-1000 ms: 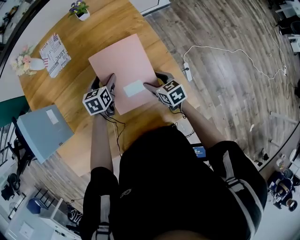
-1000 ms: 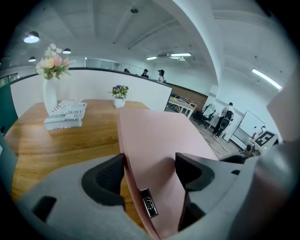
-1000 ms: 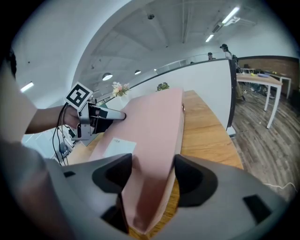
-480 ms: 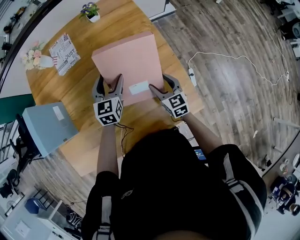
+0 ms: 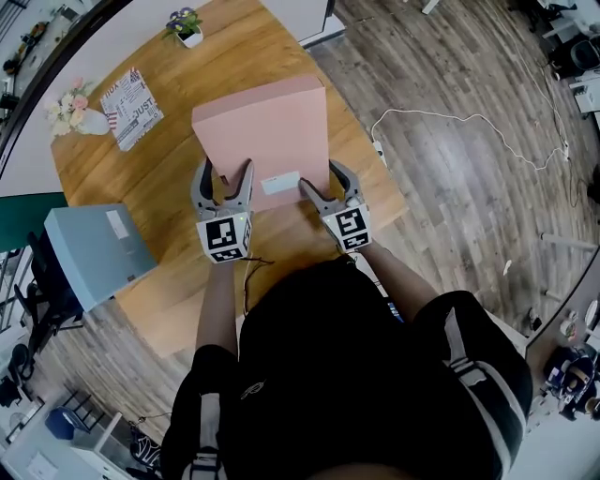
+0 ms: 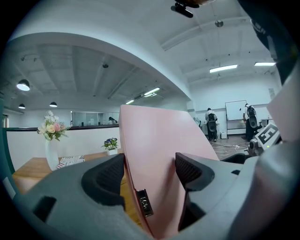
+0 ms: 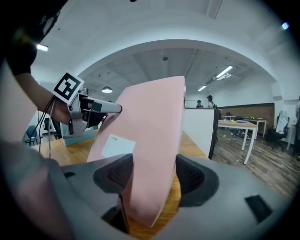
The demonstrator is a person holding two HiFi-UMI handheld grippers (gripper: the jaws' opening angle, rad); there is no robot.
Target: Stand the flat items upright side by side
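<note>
The left hand-held gripper point(image 5: 223, 176) is clenched on the left side edge of the pink folder point(image 5: 267, 131), low down, with 1 pad on each face. In the left gripper view the folder fills the gap between the pads and rises from them against the ceiling. The right hand-held gripper point(image 5: 324, 180) grasps the opposite side edge at about the same height. Its jaws have just been closing, with the folder between them and both pads against it.

The folder is held tilted up from the wooden surface point(image 5: 169, 169), its low edge nearest the person and its far edge raised. Whether the low edge touches the wood cannot be told. A white label point(image 5: 280, 183) sits on the folder's face between the 2 hand-held grippers. The folder stands over the middle of the surface, toward its right edge.

A blue-grey folder point(image 5: 94, 258) lies flat at the left edge, well apart from the pink one. Near the far-left corner are a vase of flowers point(image 5: 70, 112) and, just beside it, a printed booklet point(image 5: 131, 94). A small potted plant point(image 5: 185, 23) stands at the far edge.
</note>
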